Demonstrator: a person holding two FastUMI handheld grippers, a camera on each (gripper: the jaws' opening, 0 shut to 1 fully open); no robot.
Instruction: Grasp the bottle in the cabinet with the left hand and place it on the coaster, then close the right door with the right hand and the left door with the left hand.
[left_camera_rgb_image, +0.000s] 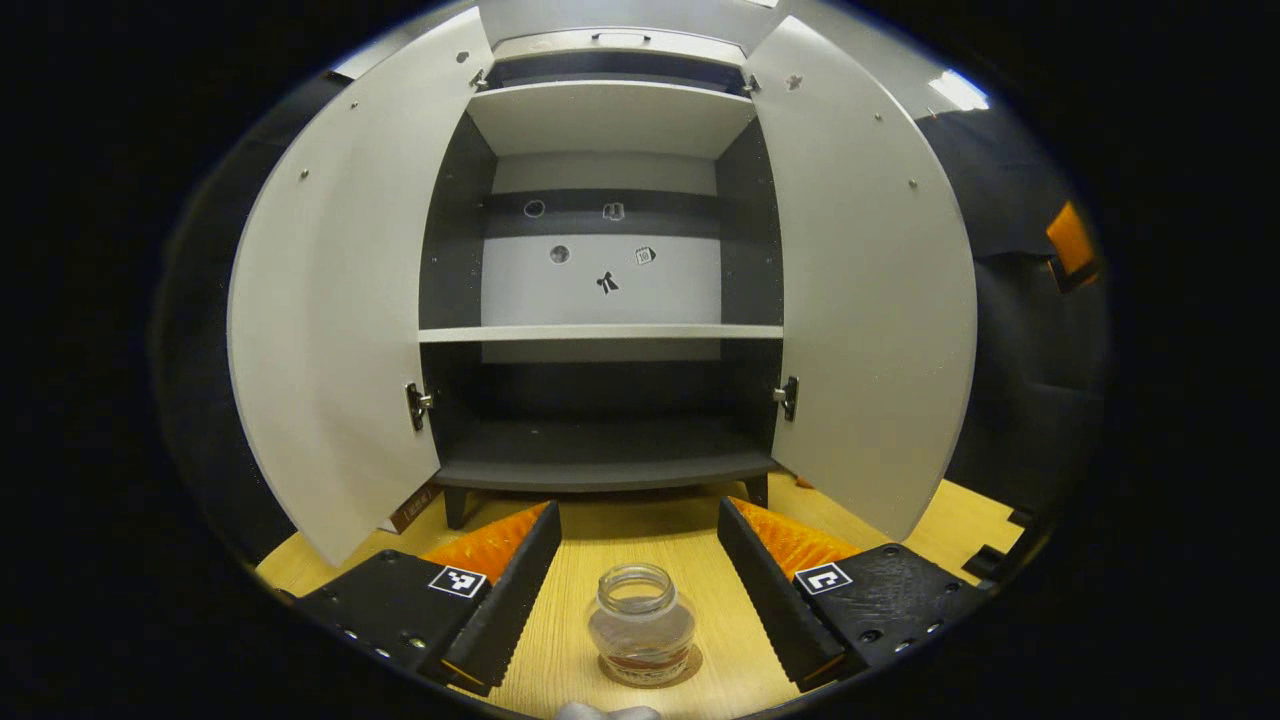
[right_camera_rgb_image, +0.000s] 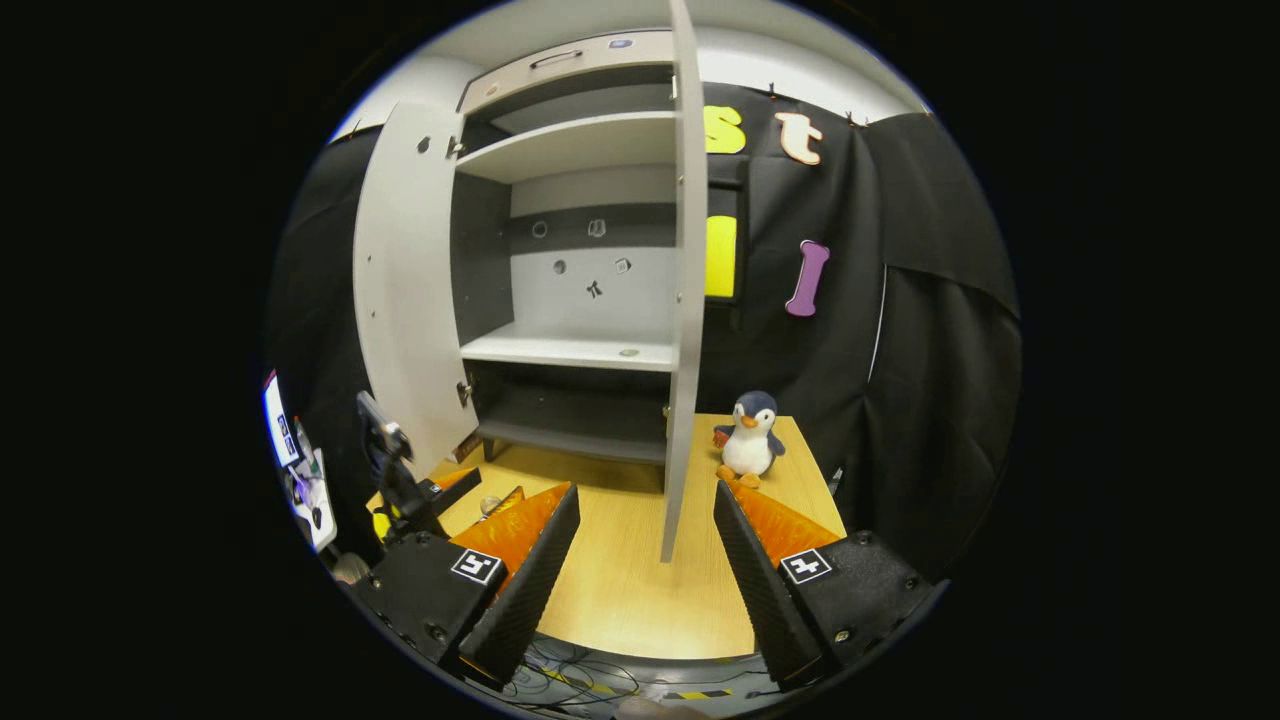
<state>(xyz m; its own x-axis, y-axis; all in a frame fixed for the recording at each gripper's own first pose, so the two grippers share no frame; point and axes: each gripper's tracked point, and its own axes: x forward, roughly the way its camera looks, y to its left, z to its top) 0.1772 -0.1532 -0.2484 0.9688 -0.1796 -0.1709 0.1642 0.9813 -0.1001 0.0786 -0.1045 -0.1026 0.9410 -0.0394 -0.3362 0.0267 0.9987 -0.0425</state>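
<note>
Bottle (left_camera_rgb_image: 641, 622) sits on its coaster (left_camera_rgb_image: 655, 668) between my spread left gripper (left_camera_rgb_image: 636, 560). Right door (right_camera_rgb_image: 681, 300) stands edge-on dead ahead of my right gripper (right_camera_rgb_image: 645, 560), also spread, so that's nearer.

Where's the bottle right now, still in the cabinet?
No: in the left gripper view the bottle stands upright on the coaster on the wooden table, between the open left gripper fingers, in front of the open cabinet.
</note>
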